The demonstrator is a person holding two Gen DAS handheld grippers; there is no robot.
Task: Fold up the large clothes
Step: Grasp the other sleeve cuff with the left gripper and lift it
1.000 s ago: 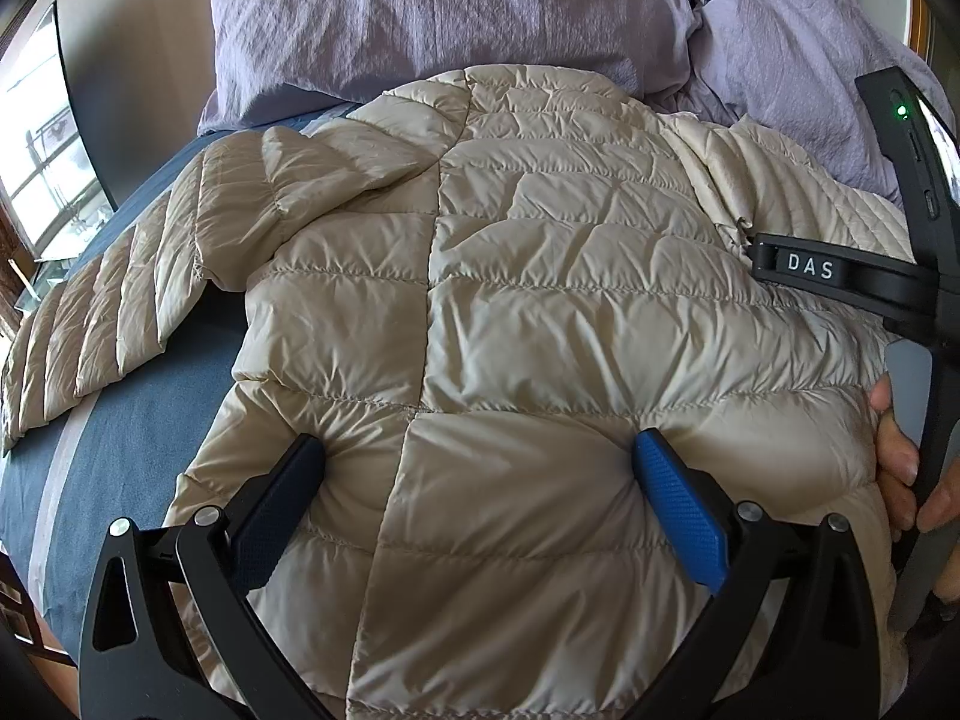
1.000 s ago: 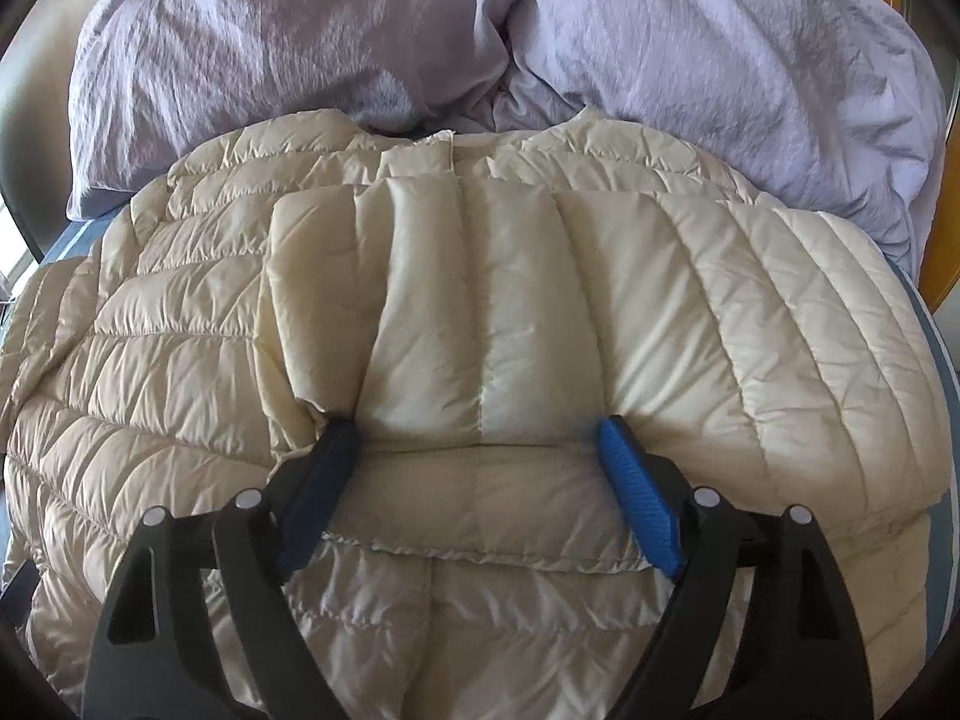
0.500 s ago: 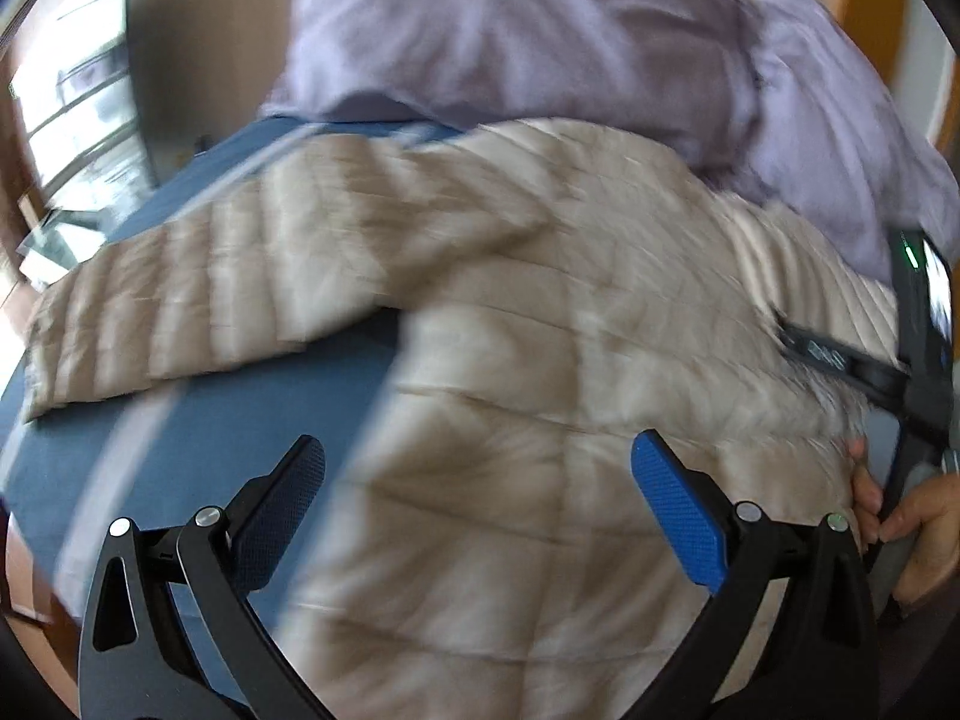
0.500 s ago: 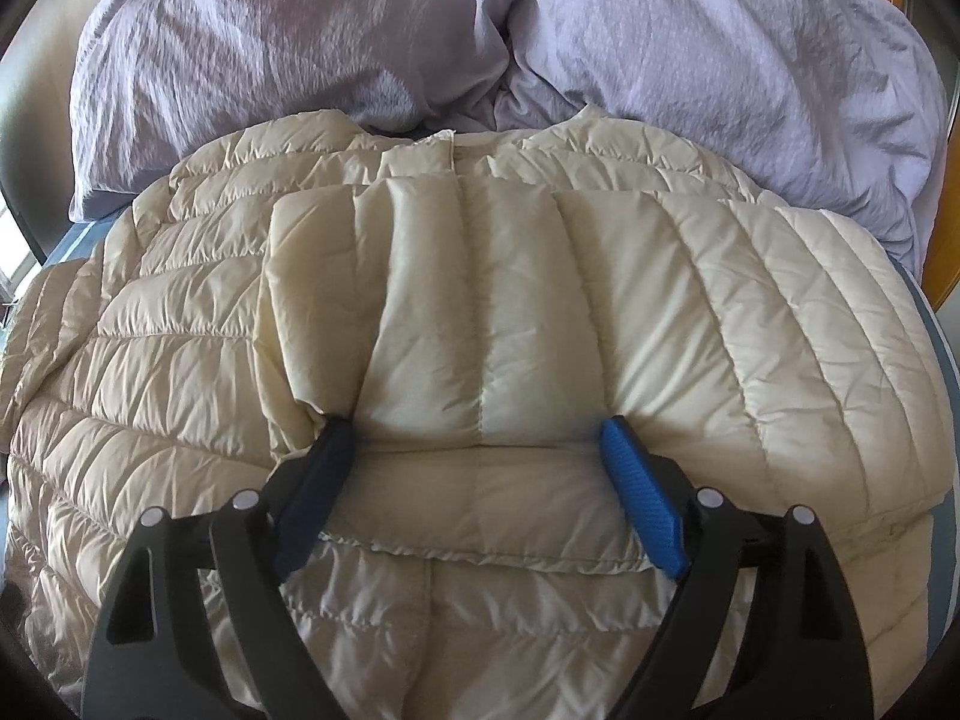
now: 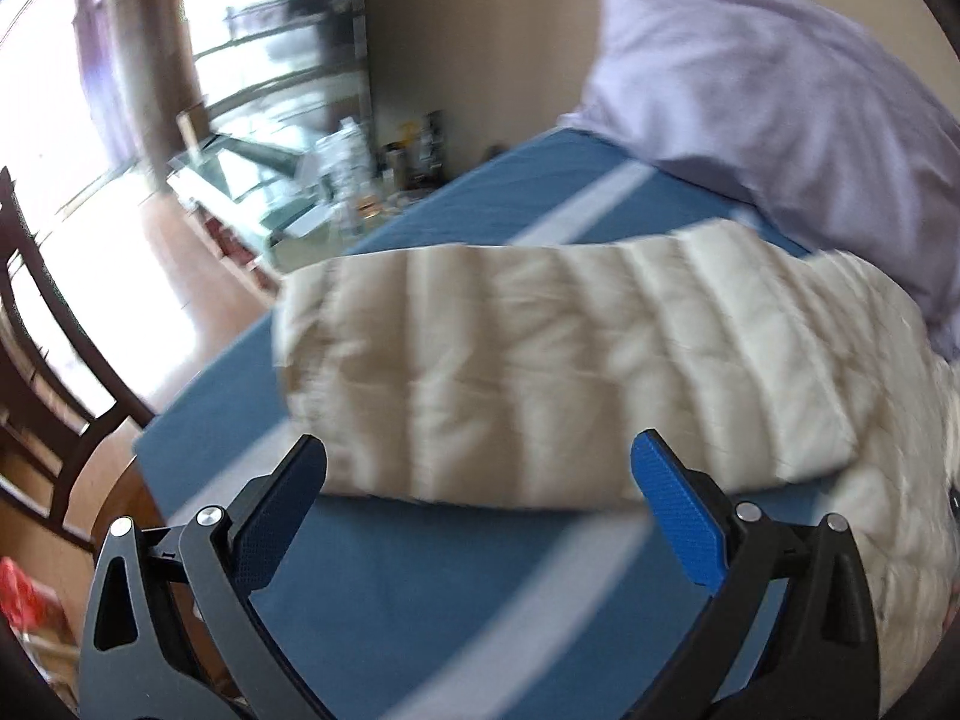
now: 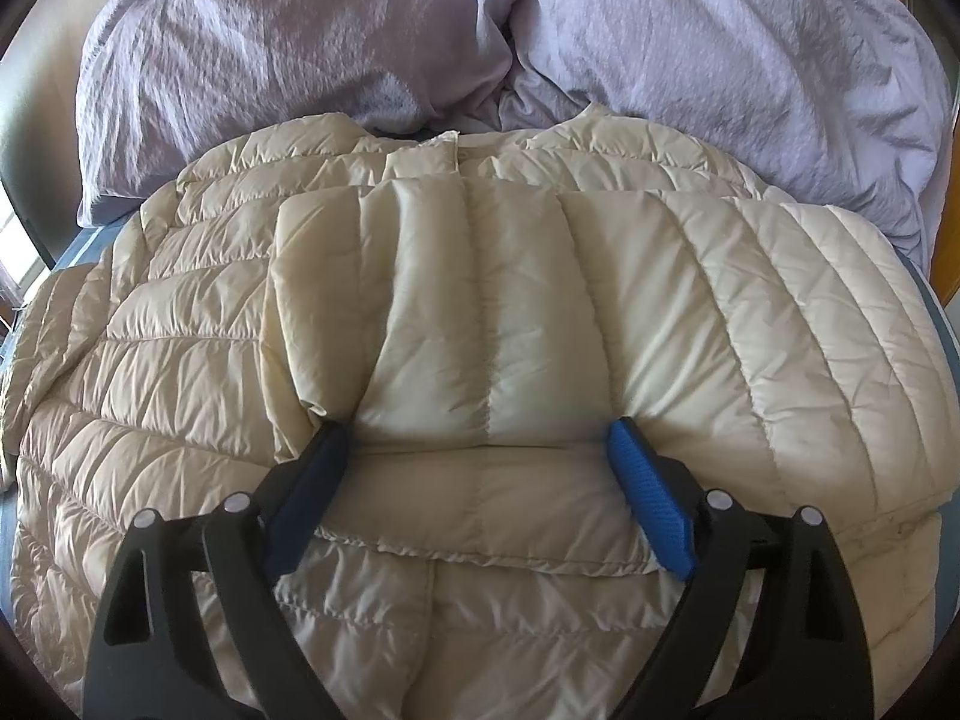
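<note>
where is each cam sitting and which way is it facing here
Left wrist: sits behind the open left tongs, above the blue sheet, facing the jacket's outstretched sleeve near the bed's edge; only its own fingers show.
Right wrist: sits behind the open right tongs, whose fingers press on the sleeve folded across the cream puffer jacket, facing the lilac pillows; only its own fingers show.
Shared: jacket, pillows, sheet.
</note>
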